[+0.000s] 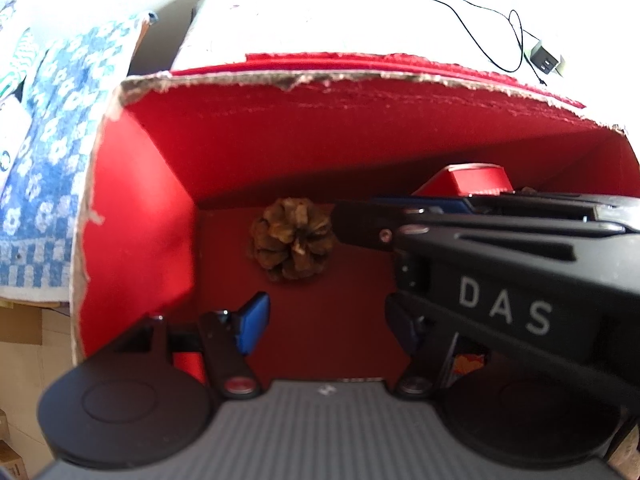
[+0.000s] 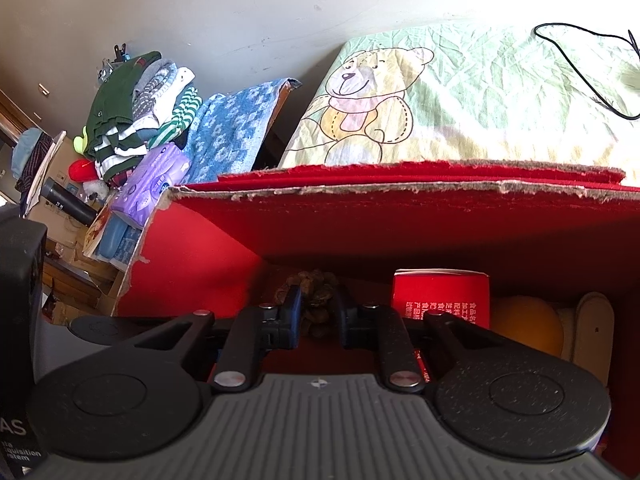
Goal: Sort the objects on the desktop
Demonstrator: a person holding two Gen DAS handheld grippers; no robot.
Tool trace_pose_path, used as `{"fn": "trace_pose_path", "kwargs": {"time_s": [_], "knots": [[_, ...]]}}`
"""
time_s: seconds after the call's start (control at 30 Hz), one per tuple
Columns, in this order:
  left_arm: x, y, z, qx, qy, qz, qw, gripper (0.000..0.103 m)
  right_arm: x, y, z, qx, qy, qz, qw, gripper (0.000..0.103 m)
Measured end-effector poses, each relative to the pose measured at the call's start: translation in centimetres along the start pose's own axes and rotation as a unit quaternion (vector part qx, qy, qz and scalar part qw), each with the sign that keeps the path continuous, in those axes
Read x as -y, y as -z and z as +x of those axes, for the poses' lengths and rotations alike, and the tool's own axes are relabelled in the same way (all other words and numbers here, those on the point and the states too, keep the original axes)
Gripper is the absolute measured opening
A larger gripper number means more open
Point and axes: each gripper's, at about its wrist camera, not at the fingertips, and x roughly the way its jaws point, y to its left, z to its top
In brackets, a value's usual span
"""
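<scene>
A brown pine cone (image 1: 293, 239) lies on the floor of a red cardboard box (image 1: 256, 140) with torn edges. My left gripper (image 1: 328, 320) is open and empty, inside the box just short of the cone. My right gripper reaches in from the right across the left wrist view (image 1: 360, 224), its tip beside the cone. In the right wrist view the right gripper (image 2: 318, 312) is open with its fingers on either side of the pine cone (image 2: 314, 296), not squeezing it. A small red carton (image 2: 440, 298) with Chinese text stands in the box.
An orange round object (image 2: 524, 328) and a beige rounded item (image 2: 594, 332) lie in the box's right part. A bear-print cloth (image 2: 400, 96) with a black cable (image 2: 580, 64) lies behind the box. A blue patterned towel (image 2: 228, 132) and folded clothes (image 2: 136, 116) are to the left.
</scene>
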Motion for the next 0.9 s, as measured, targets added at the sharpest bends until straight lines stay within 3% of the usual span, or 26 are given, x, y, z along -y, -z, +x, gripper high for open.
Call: {"fn": "trace_pose_path", "kwargs": {"time_s": [0.2,0.9], "knots": [[0.03,-0.02,0.09,0.0,-0.004,0.001,1.0,0.067,0.15,0.07,-0.04,0.002,0.007,0.006,1.0,0.01],[0.52,0.06,0.07,0.007,-0.024,0.002,0.9997,0.066,-0.31,0.2,0.12,-0.003,0.018,-0.008,1.0,0.01]]}}
